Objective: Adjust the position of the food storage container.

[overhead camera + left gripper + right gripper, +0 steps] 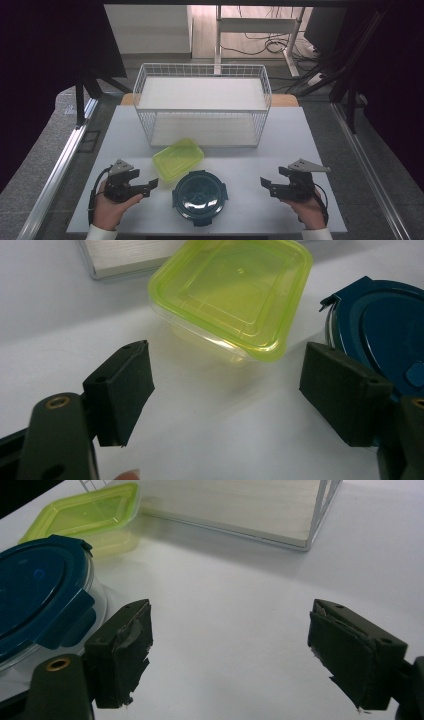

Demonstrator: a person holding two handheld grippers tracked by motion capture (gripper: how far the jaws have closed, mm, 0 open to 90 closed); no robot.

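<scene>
A yellow-green lidded plastic box (178, 158) (232, 295) (85, 514) lies on the white table, just in front of a white wire rack (202, 103). Nearer to me sits a round container with a dark blue clip lid (200, 196) (385, 335) (37, 592). My left gripper (152, 186) (225, 390) rests low at the left of the round container, open, with bare table between its pads and the green box ahead of them. My right gripper (265, 185) (230, 650) is at the right of the round container, open and holding nothing.
The wire rack has two wooden shelves (235, 505) and takes up the back half of the table (280, 145). Beyond it are a desk frame and cables on the floor (270, 45). Metal rails (60, 160) run along both sides of the table.
</scene>
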